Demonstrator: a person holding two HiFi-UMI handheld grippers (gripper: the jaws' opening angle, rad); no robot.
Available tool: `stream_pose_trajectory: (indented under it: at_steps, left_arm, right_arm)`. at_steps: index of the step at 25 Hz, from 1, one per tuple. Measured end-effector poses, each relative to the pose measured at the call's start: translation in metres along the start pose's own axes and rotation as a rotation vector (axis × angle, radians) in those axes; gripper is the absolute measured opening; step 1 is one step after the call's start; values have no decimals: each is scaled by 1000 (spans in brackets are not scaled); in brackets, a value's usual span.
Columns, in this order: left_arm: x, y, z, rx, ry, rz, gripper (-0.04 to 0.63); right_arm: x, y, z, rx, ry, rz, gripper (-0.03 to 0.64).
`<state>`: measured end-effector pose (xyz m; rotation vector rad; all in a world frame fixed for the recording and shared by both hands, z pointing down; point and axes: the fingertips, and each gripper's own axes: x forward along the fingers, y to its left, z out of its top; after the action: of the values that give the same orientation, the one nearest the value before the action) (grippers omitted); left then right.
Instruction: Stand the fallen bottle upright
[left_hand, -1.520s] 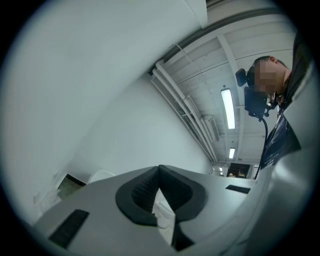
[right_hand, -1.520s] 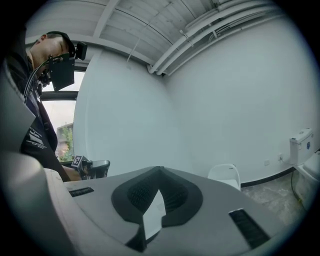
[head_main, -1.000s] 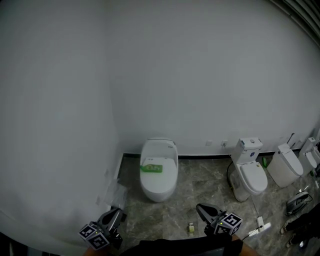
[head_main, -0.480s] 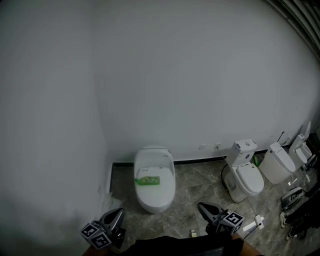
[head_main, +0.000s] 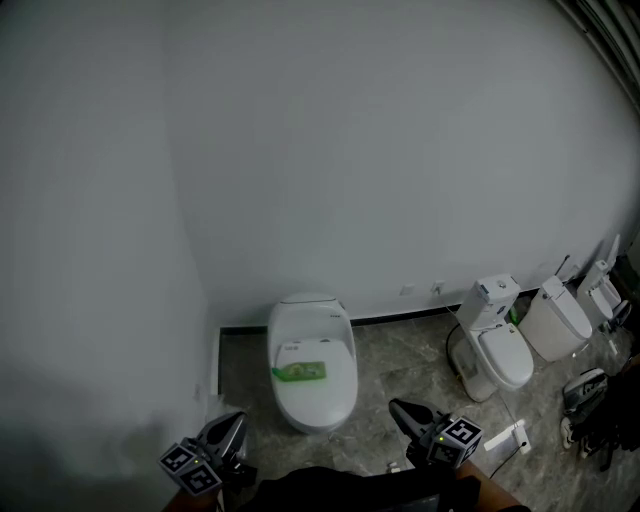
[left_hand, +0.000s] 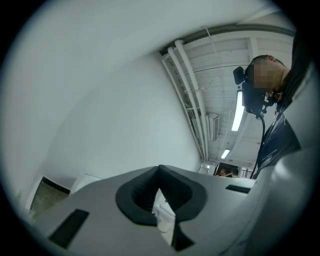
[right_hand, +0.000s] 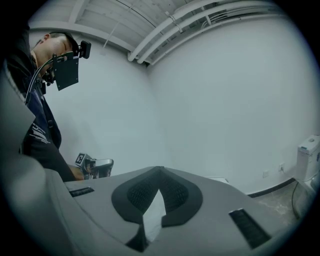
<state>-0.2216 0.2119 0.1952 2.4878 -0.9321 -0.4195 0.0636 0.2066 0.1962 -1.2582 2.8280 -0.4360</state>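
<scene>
A green bottle (head_main: 300, 372) lies on its side on the closed lid of a white toilet (head_main: 312, 400), which stands in the corner in the head view. My left gripper (head_main: 228, 428) is at the bottom left, short of the toilet and apart from it. Its jaws are shut with nothing between them. My right gripper (head_main: 398, 411) is at the bottom right of the toilet, also shut and empty. In the left gripper view (left_hand: 160, 169) and the right gripper view (right_hand: 160, 170) the jaw tips meet. The bottle appears in neither gripper view.
A second toilet (head_main: 497, 345) and a third toilet (head_main: 560, 320) stand along the wall to the right. A white object (head_main: 505, 437) lies on the marble floor near the second toilet, and dark items (head_main: 590, 400) sit at the right edge. Grey walls close the corner on the left.
In the head view the toilet with the bottle sits lower and nearer. Both grippers have travelled along with the person and stayed shut.
</scene>
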Motion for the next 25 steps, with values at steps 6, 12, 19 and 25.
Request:
stream_pose_trajectory:
  at_steps: [6,12,19,25]
  left_arm:
    - [85,43,11,27,-13,69,8]
    - [184,100,12,62,-88,175,8]
    - [258,108,17,31,-89,237,8]
    - [291,169,26,6,-62,214,8]
  right_arm:
    - [61,-99,22,23,-16,73,8]
    - [139,-212,37,-36,66,219,8]
    - [177,-287,70,-26,57,276,8]
    - [230,-329,70,9,51,218,8]
